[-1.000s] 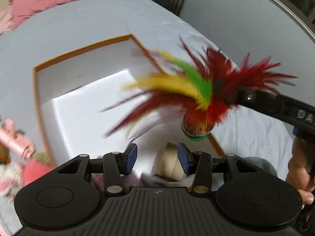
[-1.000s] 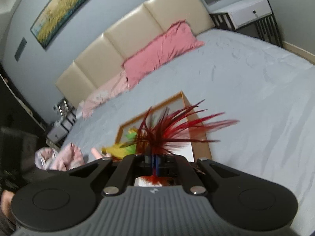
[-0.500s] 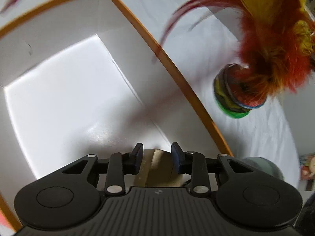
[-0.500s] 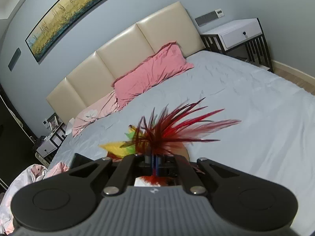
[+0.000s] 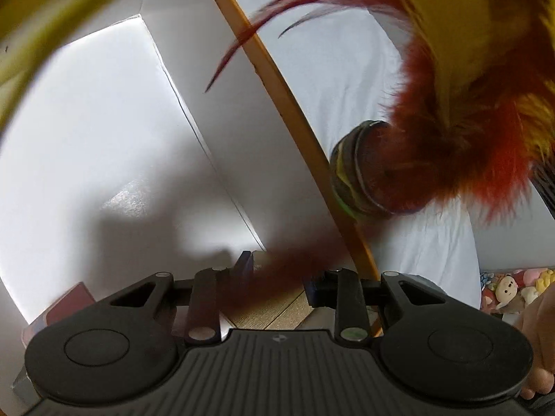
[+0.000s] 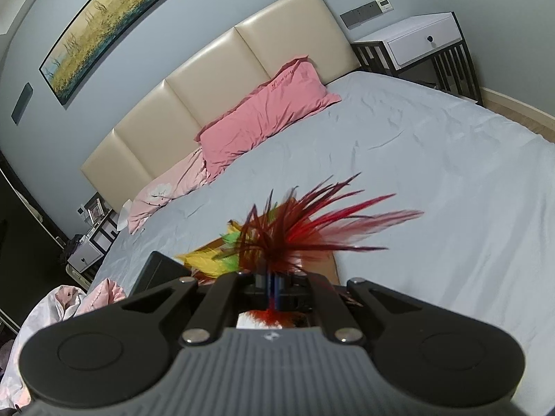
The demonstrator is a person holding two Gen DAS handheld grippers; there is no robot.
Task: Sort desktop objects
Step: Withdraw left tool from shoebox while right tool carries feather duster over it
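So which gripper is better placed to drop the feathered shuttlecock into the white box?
Right gripper: it is shut on the red-and-yellow feathered shuttlecock beside the orange-rimmed white box.

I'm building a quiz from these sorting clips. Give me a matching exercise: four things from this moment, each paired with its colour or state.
Things:
1. right hand-held gripper
2. left hand-held gripper
3. pillow
4. box

Colour or state:
A. pink
B. fingers apart
C. clamped on the feather shuttlecock
D. white inside, orange rim

Pairs: 1-C, 2-B, 3-A, 4-D
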